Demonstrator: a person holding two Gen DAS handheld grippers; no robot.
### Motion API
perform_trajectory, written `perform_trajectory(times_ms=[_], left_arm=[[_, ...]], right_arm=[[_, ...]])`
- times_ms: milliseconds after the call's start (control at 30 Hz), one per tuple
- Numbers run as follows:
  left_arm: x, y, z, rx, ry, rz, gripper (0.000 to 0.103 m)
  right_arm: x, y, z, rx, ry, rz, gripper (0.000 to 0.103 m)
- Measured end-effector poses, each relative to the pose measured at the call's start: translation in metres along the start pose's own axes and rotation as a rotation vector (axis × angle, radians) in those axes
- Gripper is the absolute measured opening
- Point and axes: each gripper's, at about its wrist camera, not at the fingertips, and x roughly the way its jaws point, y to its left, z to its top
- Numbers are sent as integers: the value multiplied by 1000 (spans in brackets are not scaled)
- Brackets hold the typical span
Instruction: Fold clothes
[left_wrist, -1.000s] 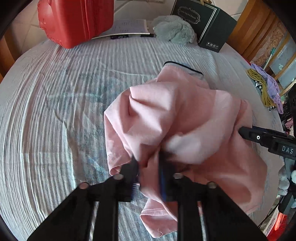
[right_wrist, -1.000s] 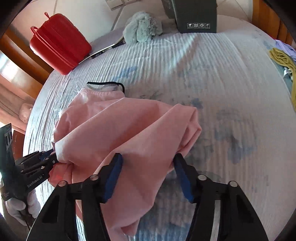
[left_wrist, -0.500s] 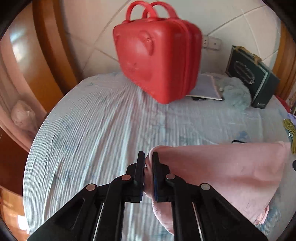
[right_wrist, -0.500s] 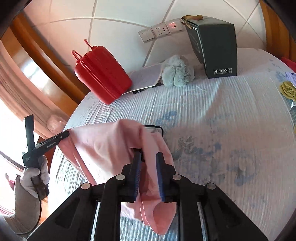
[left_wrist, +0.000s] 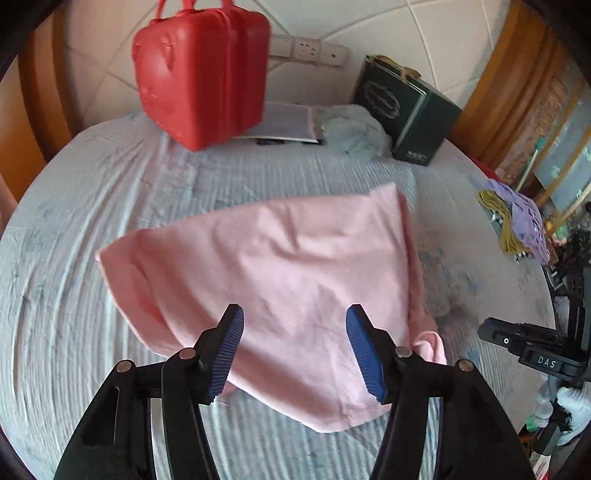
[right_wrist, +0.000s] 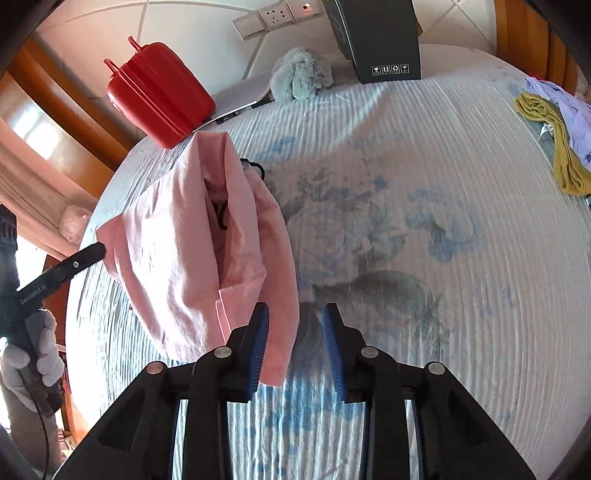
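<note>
A pink garment (left_wrist: 280, 280) lies in a loose heap on the bed (left_wrist: 92, 206). My left gripper (left_wrist: 293, 349) is open just above its near edge, holding nothing. In the right wrist view the pink garment (right_wrist: 177, 251) lies bunched, with a dark-trimmed neckline showing inside the fold. My right gripper (right_wrist: 295, 347) is open, with a hanging edge of the pink cloth between the fingers and touching the left finger (right_wrist: 258, 343). The left gripper's tip (right_wrist: 85, 256) shows at the cloth's left edge.
A red suitcase (left_wrist: 199, 70), an open booklet (left_wrist: 284, 123), a grey plush toy (left_wrist: 351, 131) and a dark green box (left_wrist: 402, 110) stand at the head of the bed. Yellow and purple clothes (right_wrist: 550, 136) lie at the right edge.
Both grippers were shut on the pink garment and holding it up half a second ago. Now both are open and the garment has dropped onto the bed.
</note>
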Motion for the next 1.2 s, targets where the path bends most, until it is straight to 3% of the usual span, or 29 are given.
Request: perform_trajectory(times_ms=[167,333,367,400,433,833,867,900,933,967,1067,1200], left_arm=[[32,-47,-22,69,61,-13,59],[57,-66,-33,104,96,22,59],[61,-67,-36,117,102,45,53],[66,-67,-38,128,110,69,40],[68,-64,-40,127,116,82,10],[20,-4,-53,35,65,193,6],[15,0,-52,30,55,203,6],[9,6,-51,25,44,217,6],[2,12,-48,17,31,234,6],[-4,20,-45,9,18,252,6],[-26,45,-31,-4,-30,309,6],[-53,73,-5,-8,-113,356,6]], right_arm=[[-2,-5,-24,8,19,-6,34],[-6,-11,-39,14,23,-26,53],[-5,-11,-41,8,24,-30,58],[-4,-10,-42,-1,25,-35,63],[-3,-9,-42,-12,26,-41,65],[52,58,-34,-248,21,-72,64],[61,62,-32,-265,23,-87,61],[67,65,-30,-282,22,-109,38],[70,68,-27,-307,13,-144,24],[69,69,-22,-317,2,-163,4],[52,58,0,-288,-70,-191,4],[-4,39,44,-247,-270,-274,3]])
